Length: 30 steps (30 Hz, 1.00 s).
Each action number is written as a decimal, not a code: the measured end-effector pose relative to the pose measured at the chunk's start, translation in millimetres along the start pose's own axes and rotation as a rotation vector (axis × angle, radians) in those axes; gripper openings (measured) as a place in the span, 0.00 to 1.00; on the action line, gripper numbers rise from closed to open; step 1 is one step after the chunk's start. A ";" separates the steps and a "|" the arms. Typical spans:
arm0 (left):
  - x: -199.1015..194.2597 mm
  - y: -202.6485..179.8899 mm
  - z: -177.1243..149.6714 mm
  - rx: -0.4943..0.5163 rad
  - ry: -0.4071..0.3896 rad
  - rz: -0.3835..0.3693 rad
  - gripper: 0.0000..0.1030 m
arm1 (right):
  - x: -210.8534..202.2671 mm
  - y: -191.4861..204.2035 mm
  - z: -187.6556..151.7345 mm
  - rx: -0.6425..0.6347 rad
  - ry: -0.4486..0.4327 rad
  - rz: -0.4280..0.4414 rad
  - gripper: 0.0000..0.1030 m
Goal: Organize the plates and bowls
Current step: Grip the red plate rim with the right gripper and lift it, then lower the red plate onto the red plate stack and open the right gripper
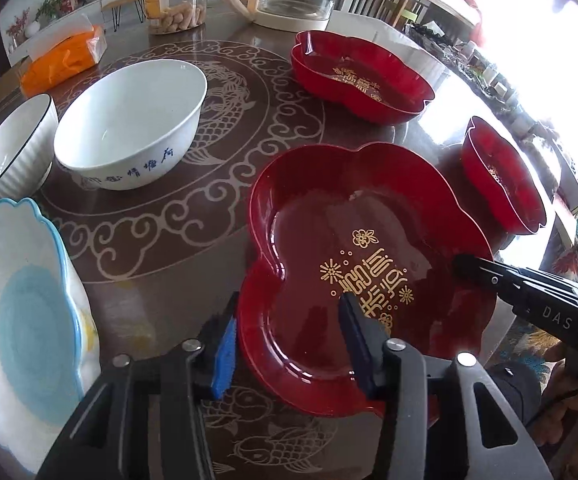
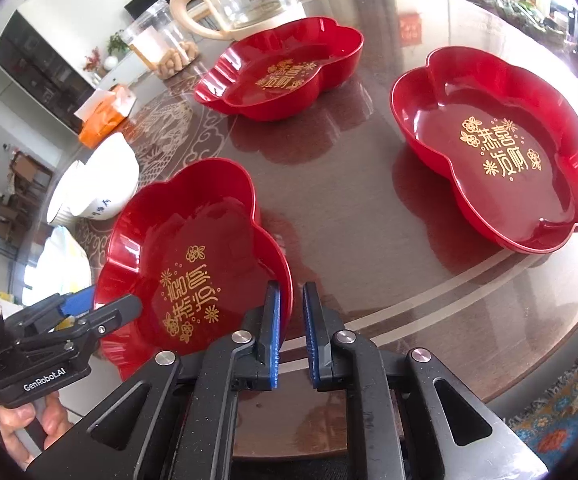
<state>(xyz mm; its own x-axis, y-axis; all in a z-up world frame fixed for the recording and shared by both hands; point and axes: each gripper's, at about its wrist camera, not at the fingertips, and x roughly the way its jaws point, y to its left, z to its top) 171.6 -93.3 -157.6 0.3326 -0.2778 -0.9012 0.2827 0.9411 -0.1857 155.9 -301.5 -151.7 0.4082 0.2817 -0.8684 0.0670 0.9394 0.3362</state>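
Red plate (image 1: 365, 280), glossy, lobed, gold lettering; left claw (image 1: 289, 344) and right claw (image 2: 292, 332) both part-open, straddling its rim.

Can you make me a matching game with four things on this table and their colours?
Things:
1. flower dish
2. tissue pack
3. wavy plate
4. big bowl

Colours:
A. white with a blue middle
B. red with gold writing
C. white with blue writing
D. orange

Pairs: 1-B, 2-D, 3-A, 4-C
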 end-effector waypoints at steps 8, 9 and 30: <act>-17.2 2.6 2.0 -0.035 -0.034 -0.036 0.09 | -8.7 -9.6 -6.4 0.034 -0.037 0.068 0.13; -23.2 -2.2 4.0 -0.034 -0.046 -0.051 0.09 | -17.9 -10.9 -5.8 0.038 -0.060 0.071 0.13; 58.4 -211.8 141.6 0.250 -0.070 -0.072 0.10 | -92.2 -184.4 63.5 0.296 -0.222 -0.134 0.14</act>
<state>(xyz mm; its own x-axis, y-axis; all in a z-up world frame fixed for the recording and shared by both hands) 258.5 -336.2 -115.5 0.3627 -0.3636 -0.8580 0.5187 0.8437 -0.1383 163.7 -513.1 -110.4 0.5629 0.0807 -0.8226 0.3795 0.8589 0.3440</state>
